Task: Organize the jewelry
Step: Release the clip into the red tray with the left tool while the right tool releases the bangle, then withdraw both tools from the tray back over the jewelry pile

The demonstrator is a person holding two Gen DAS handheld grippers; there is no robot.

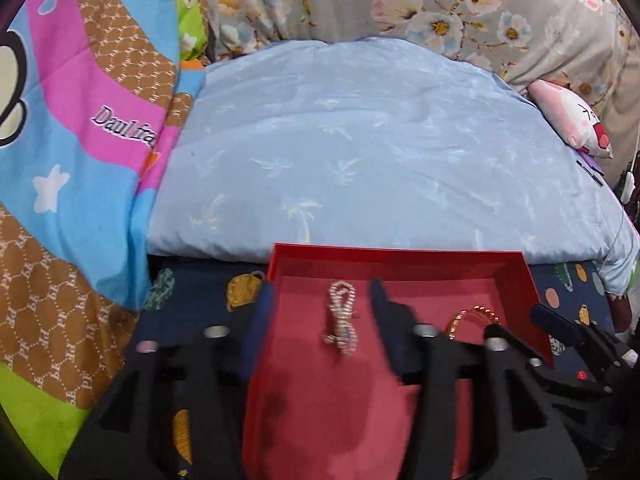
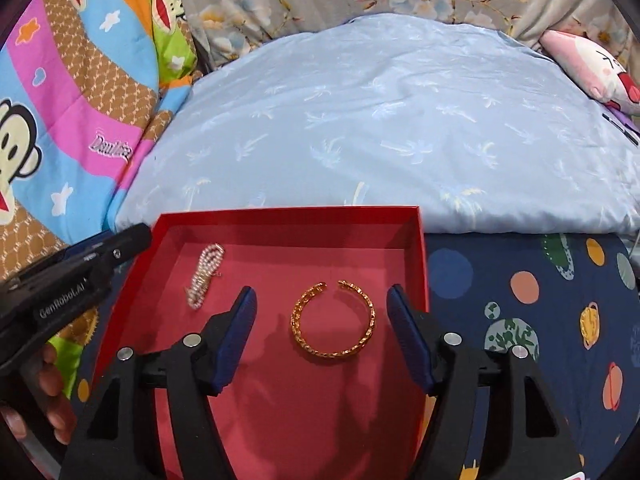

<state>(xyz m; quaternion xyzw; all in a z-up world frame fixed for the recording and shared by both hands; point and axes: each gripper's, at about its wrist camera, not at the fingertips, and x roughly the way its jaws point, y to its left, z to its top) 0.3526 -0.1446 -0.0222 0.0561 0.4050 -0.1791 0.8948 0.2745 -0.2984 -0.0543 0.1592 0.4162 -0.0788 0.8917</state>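
Note:
A shallow red box (image 1: 400,258) (image 2: 288,216) lies on the dark planet-print sheet. Inside it lie a silver chain (image 1: 341,318) (image 2: 204,276) at the left and an open gold bangle (image 2: 333,320) (image 1: 472,316) to its right. My left gripper (image 1: 320,300) is open and empty over the box's left part, one finger on each side of the silver chain, above it. My right gripper (image 2: 320,300) is open and empty, its fingers on either side of the gold bangle, not touching it. The left gripper's body (image 2: 68,276) shows at the left of the right wrist view.
A pale blue pillow (image 1: 360,152) (image 2: 380,120) lies just behind the box. A colourful cartoon quilt (image 1: 80,140) (image 2: 72,100) is piled at the left. A pink plush toy (image 1: 572,120) (image 2: 592,68) sits at the far right. Floral bedding (image 1: 400,0) is at the back.

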